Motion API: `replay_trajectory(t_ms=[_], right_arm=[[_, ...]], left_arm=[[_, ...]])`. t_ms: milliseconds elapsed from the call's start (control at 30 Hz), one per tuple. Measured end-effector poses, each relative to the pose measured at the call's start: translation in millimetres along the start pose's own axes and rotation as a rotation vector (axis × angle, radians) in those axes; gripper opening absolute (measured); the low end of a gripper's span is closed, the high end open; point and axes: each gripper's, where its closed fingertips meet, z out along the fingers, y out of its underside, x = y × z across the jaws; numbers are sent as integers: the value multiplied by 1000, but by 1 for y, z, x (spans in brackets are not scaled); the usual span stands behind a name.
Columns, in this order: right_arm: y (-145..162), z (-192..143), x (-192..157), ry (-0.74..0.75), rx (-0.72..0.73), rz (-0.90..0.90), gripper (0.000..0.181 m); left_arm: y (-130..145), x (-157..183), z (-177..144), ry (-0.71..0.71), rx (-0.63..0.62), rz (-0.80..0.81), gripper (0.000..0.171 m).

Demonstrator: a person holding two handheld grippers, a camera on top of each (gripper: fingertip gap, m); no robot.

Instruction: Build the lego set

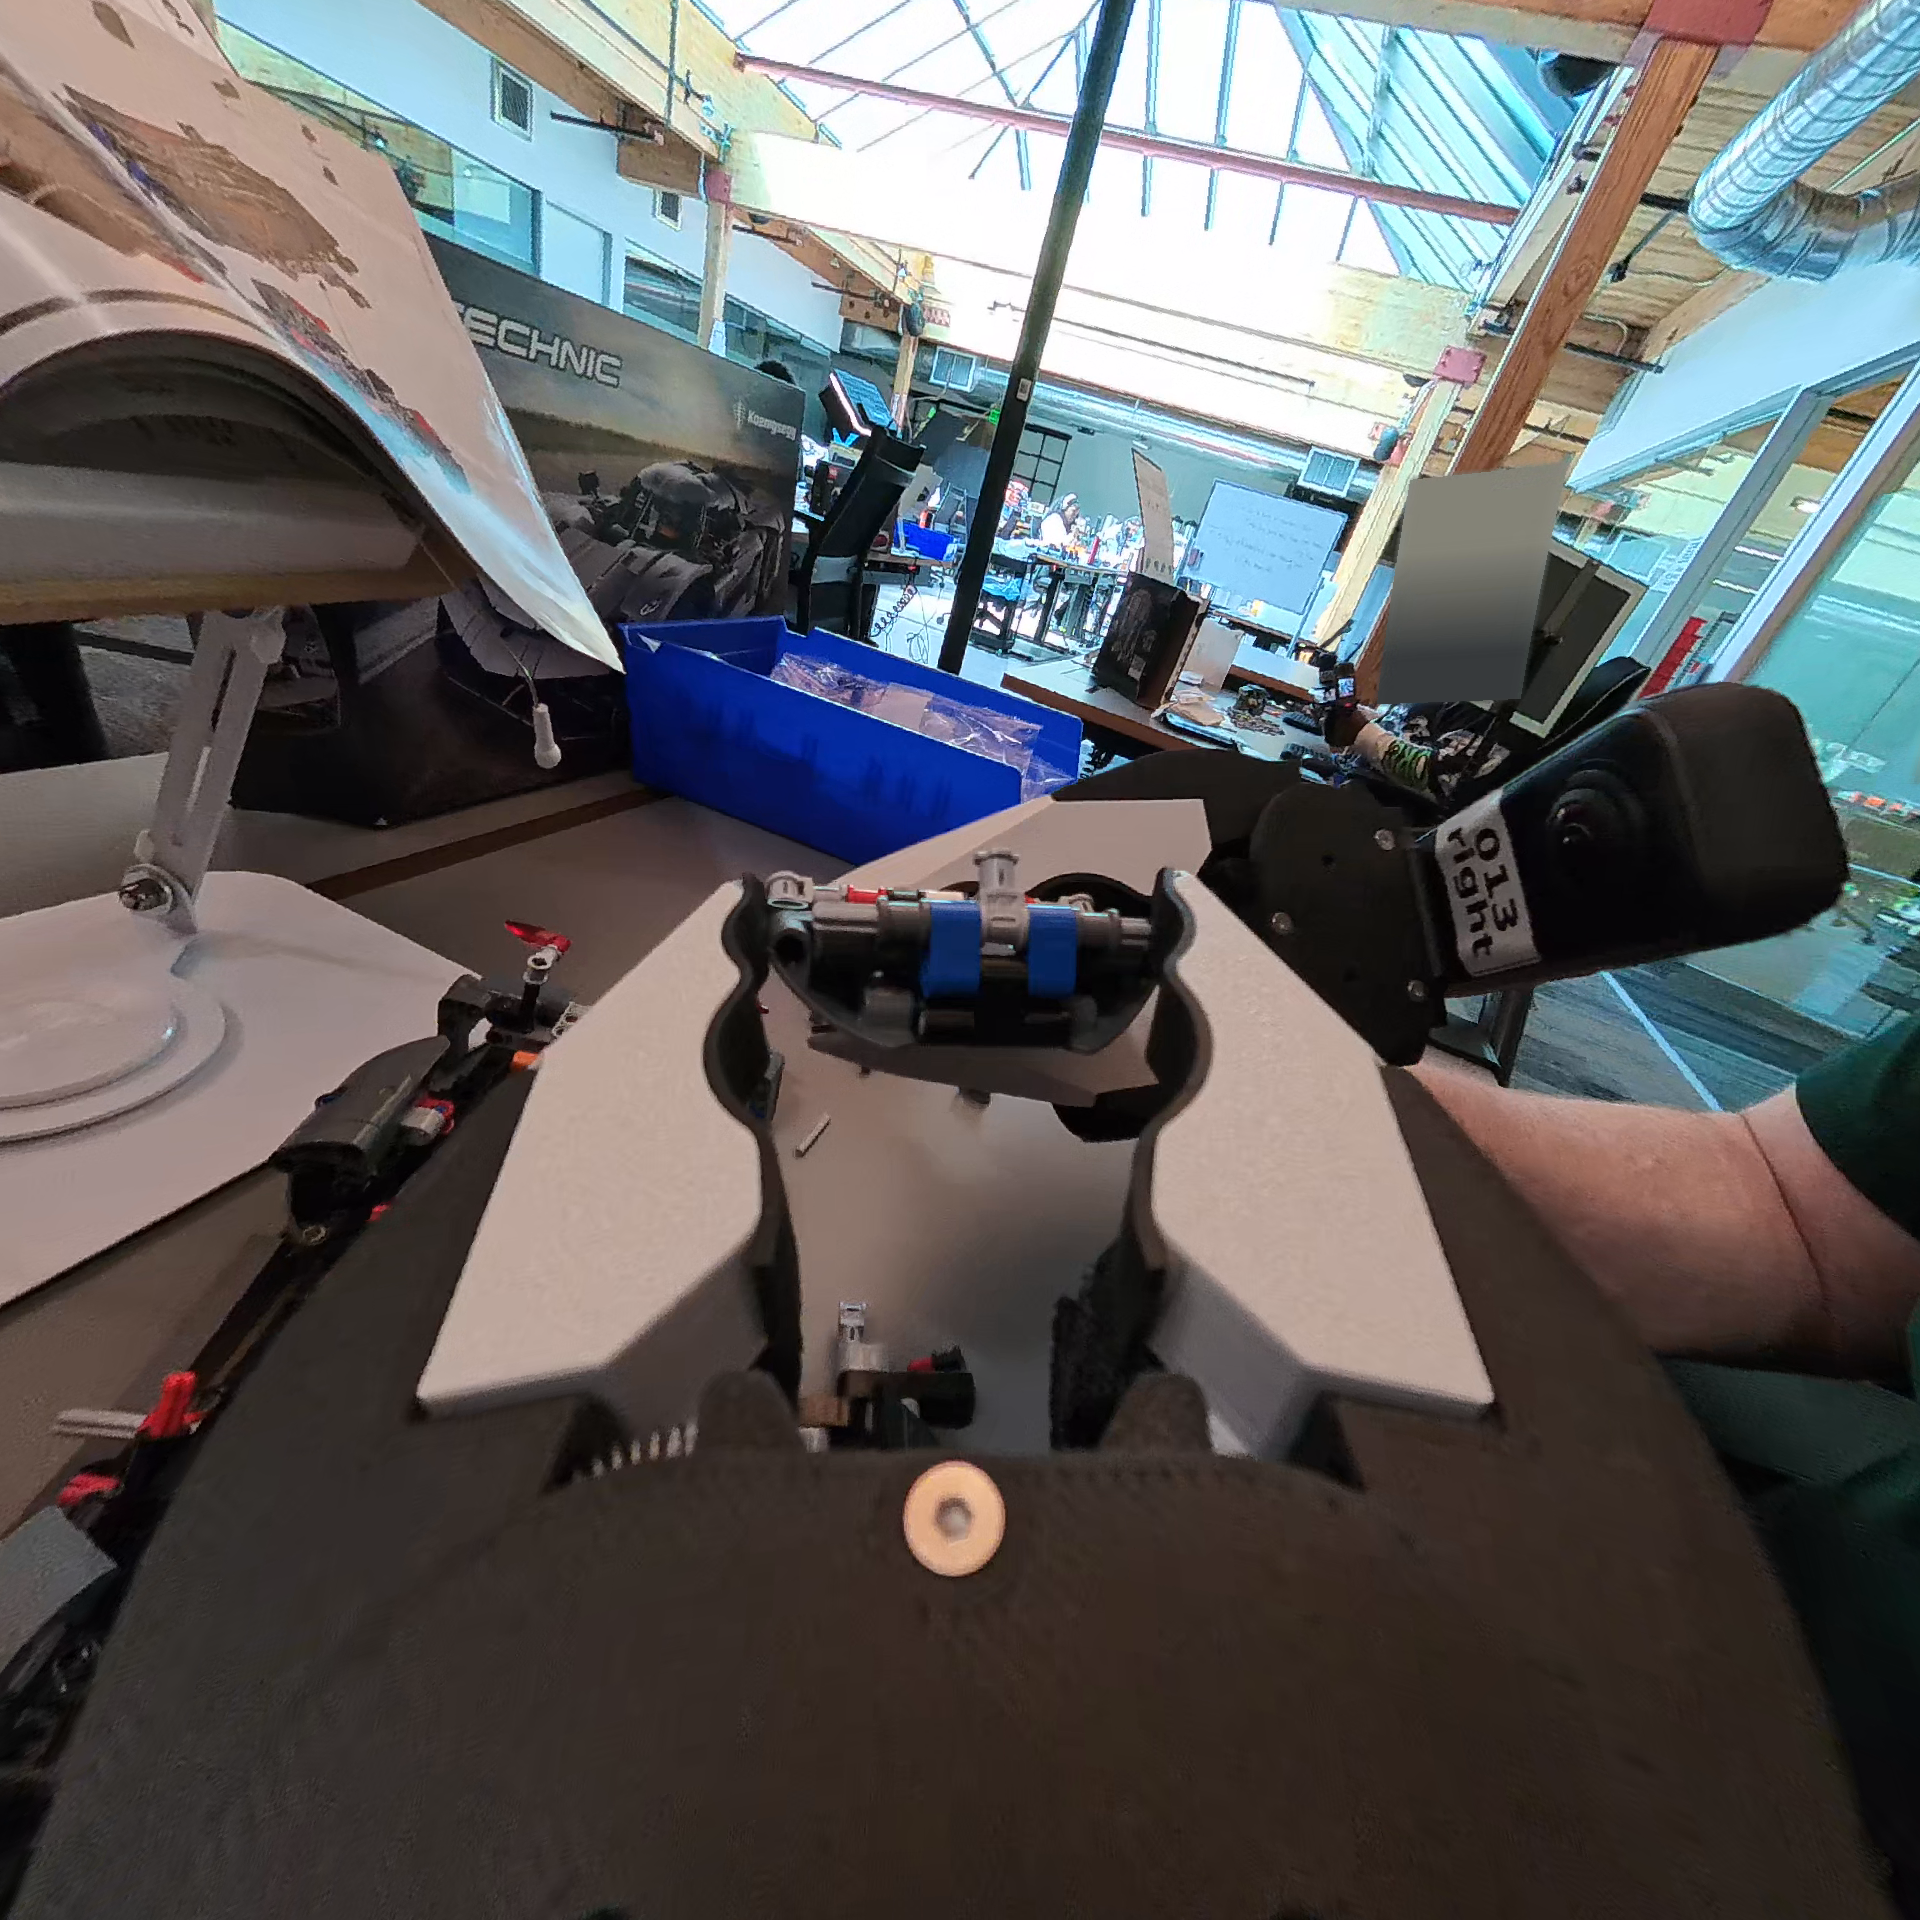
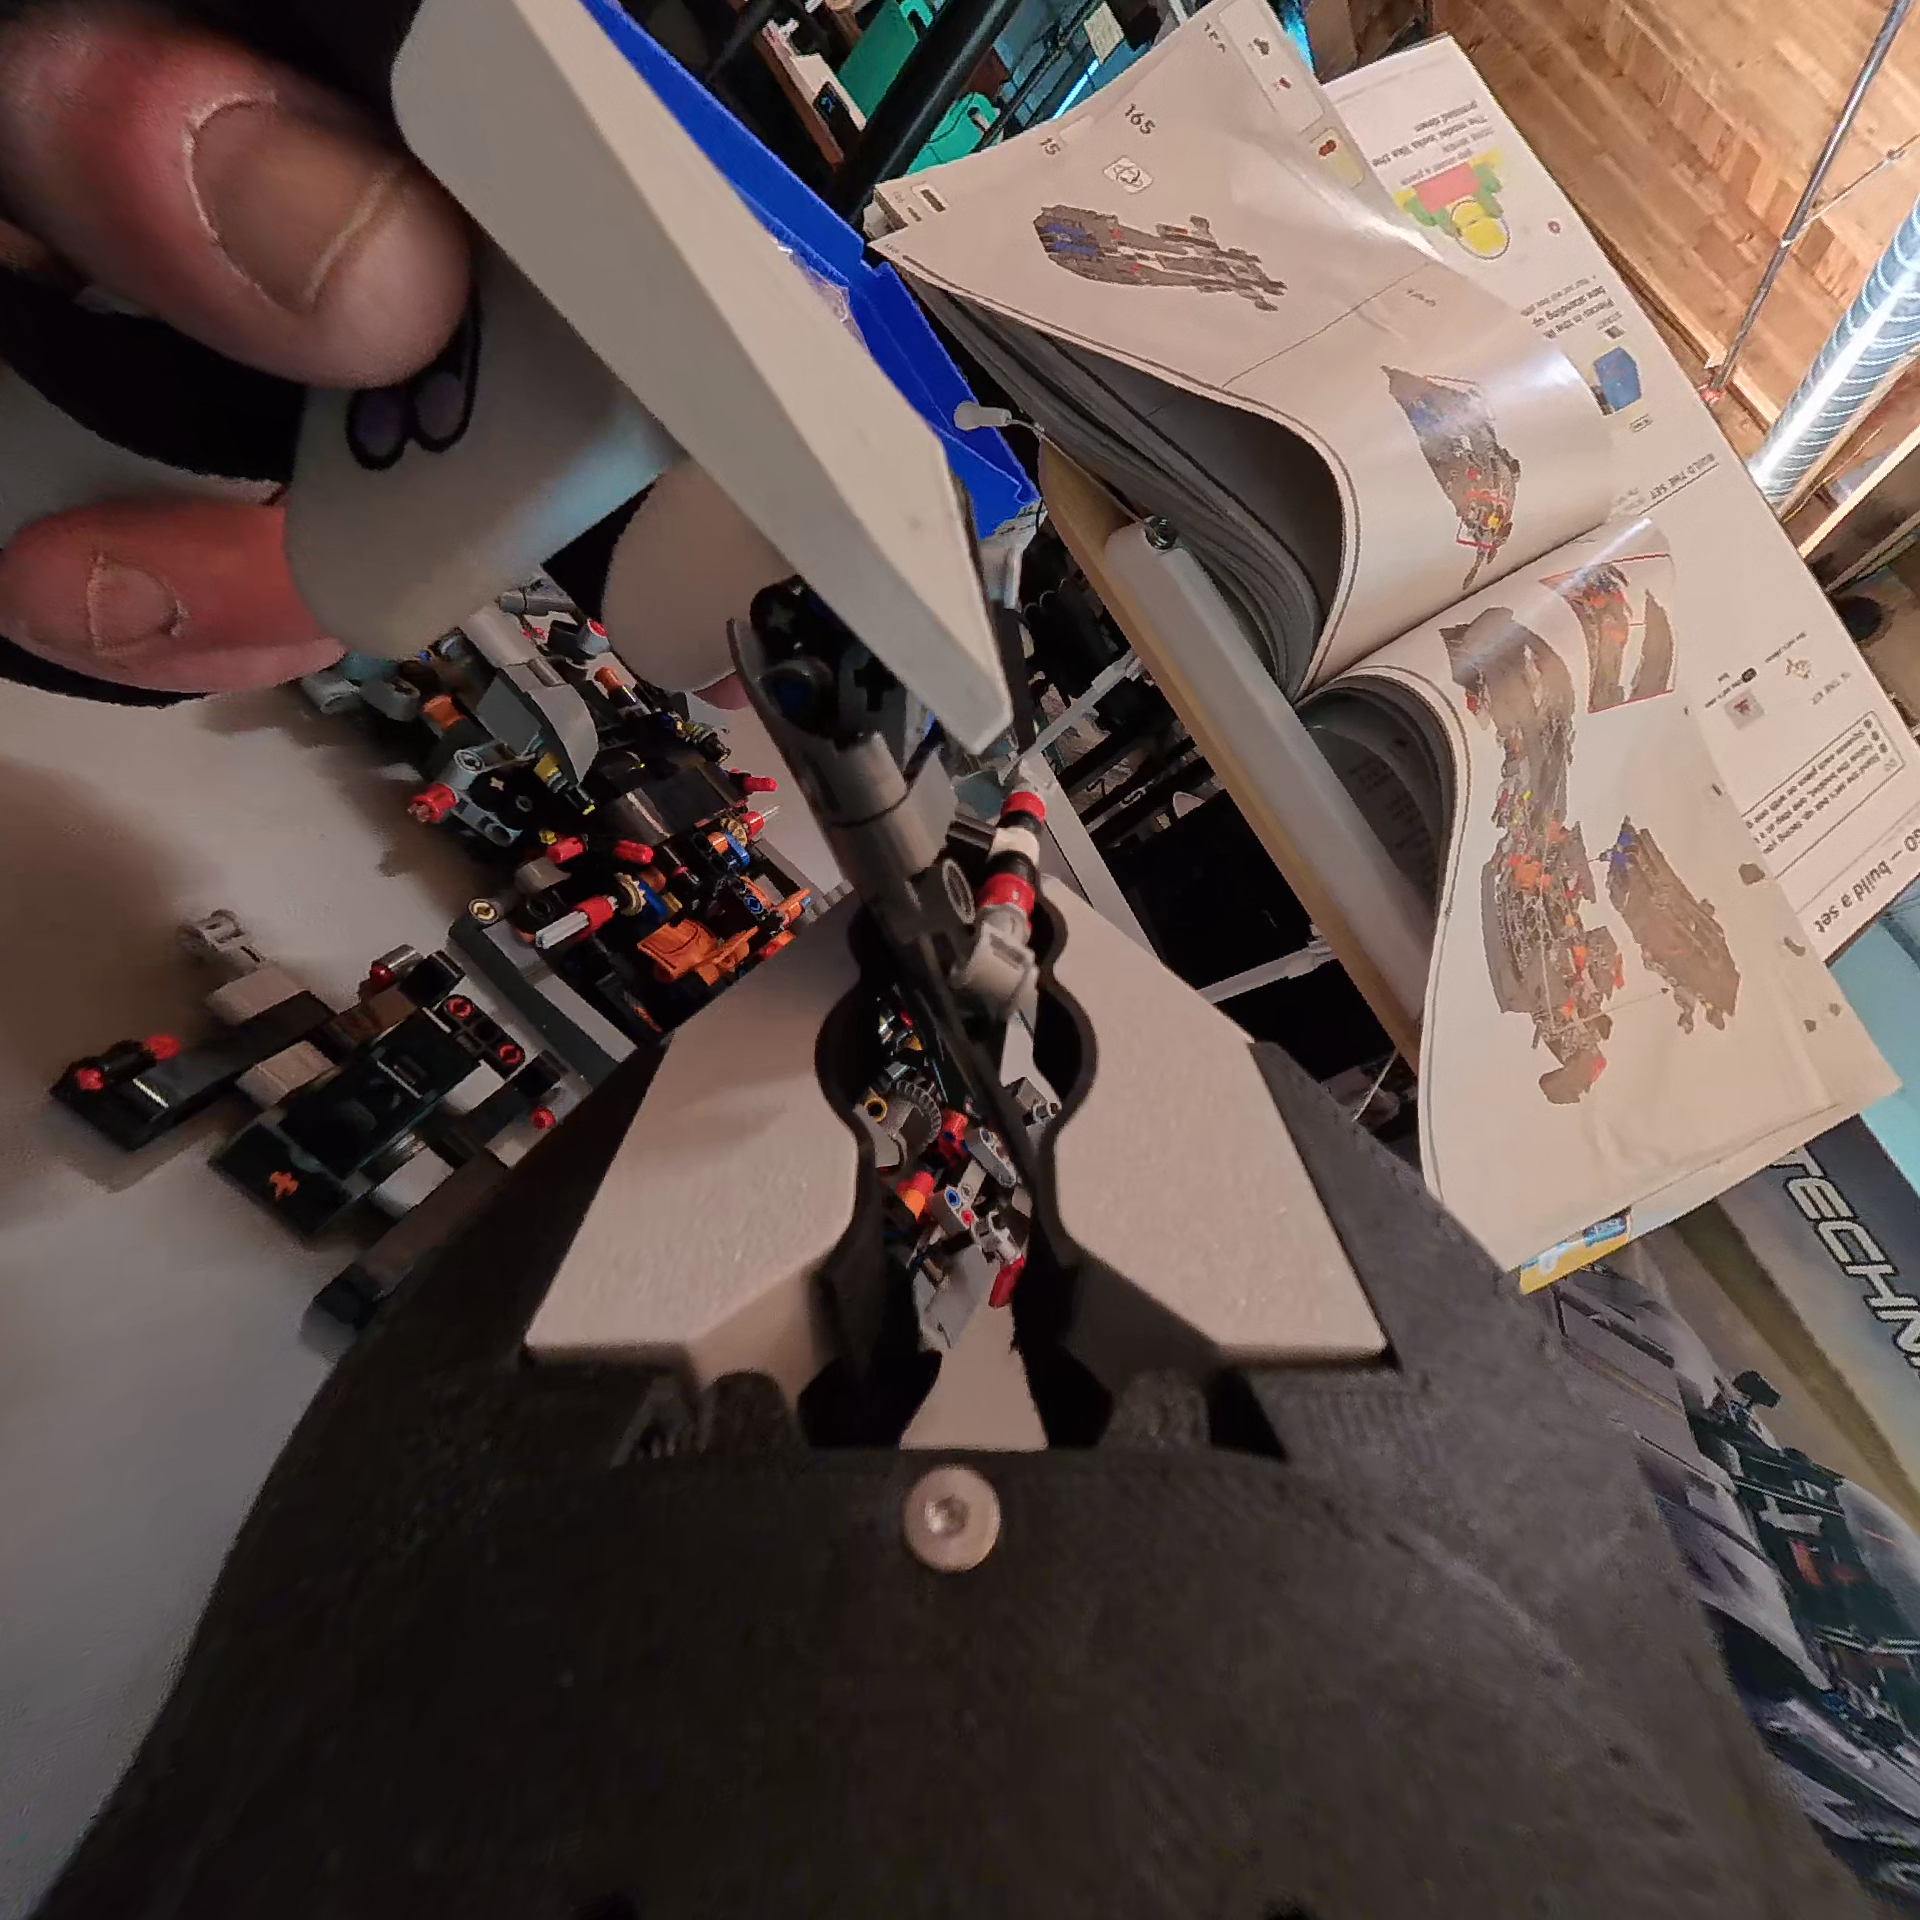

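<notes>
A small lego sub-assembly (image 1: 966,966) of black, grey and blue parts is held in the air between both grippers. My left gripper (image 1: 956,935) is shut on its two ends. The right gripper's body (image 1: 1351,914) comes in from the right, with one grey finger behind the sub-assembly and one under it. In the right wrist view my right gripper (image 2: 945,977) is nearly closed on a thin black panel and grey connectors of the same sub-assembly (image 2: 883,821). The left gripper's grey finger (image 2: 675,343) crosses the top left there.
An open instruction book (image 1: 208,260) rests on a white stand at the left and also shows in the right wrist view (image 2: 1507,727). A blue bin (image 1: 810,748) and the set's box (image 1: 623,468) stand behind. A partly built model (image 2: 644,862) and a smaller black build (image 2: 312,1091) lie on the table.
</notes>
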Motion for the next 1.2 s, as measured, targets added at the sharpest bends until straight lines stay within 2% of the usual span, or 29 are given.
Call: replay_trajectory(t_ms=[333, 767, 933, 1200], right_arm=[[-2, -1, 5, -1, 19, 54, 31], [-1, -4, 12, 17, 25, 79, 32], [-1, -4, 11, 12, 28, 80, 31], [-1, -5, 10, 9, 26, 67, 19]], left_arm=[[-6, -3, -4, 26, 67, -84, 71], [-26, -27, -25, -3, 238, -214, 71], [-27, -26, -25, 3, 239, -217, 71], [-24, -22, -22, 23, 220, -213, 72]])
